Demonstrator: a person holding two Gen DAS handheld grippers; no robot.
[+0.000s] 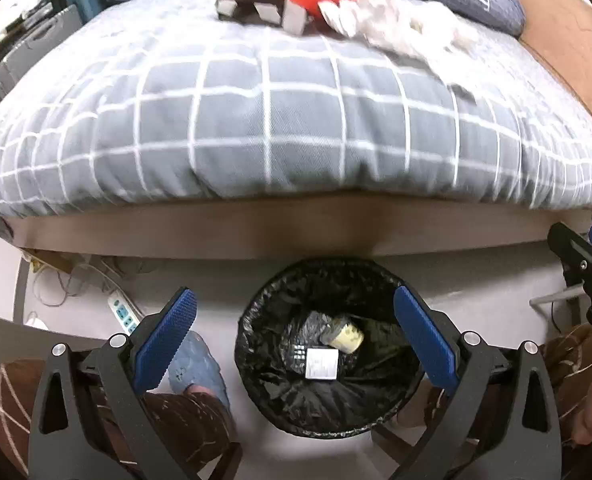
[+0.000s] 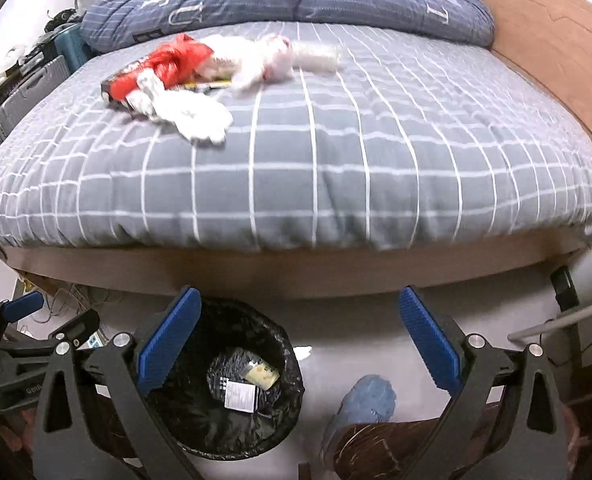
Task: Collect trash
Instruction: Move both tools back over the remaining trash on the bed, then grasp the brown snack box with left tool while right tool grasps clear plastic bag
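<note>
- Left gripper (image 1: pixel 294 320) and right gripper (image 2: pixel 298 326): both spread, nothing held, above the bin (image 1: pixel 256 304).
- Trash pile (image 2: pixel 184 76) noted on the bed (image 2: pixel 336 168), well beyond the bin.
- Risk judged: loose wrappers may be dropped short of the bin if pinched weakly.

bin liner (image 1: pixel 328 396): glossy crinkled black plastic | bedcover (image 1: pixel 296 120) ahead: matt woven cloth | bed frame (image 1: pixel 256 232): smooth wood | pads (image 1: pixel 168 340): ribbed blue rubber
</note>
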